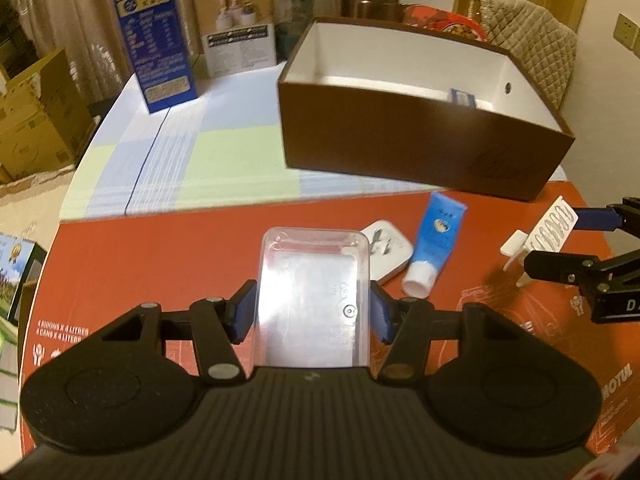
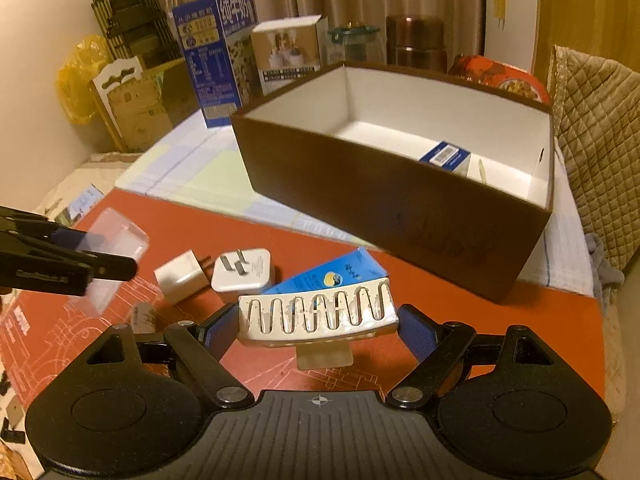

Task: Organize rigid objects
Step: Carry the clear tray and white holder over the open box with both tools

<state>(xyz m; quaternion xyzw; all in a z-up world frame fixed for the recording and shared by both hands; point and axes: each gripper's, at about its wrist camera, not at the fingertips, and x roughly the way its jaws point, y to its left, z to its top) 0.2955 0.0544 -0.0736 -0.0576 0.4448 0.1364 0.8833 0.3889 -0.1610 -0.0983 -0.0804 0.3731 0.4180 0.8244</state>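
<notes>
A red board (image 1: pixel 160 264) covers the near table, curtains behind. The left gripper (image 1: pixel 312 316) pinches a clear case (image 1: pixel 312 292); the right gripper (image 2: pixel 318 326) clamps a slotted white rack (image 2: pixel 316 316).

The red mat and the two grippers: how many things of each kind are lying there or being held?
White plug chargers: 2
Blue tubes: 1
Clear plastic cases: 1, held by the left hand-held gripper
White slotted racks: 1, held by the right hand-held gripper
Total: 5
</notes>
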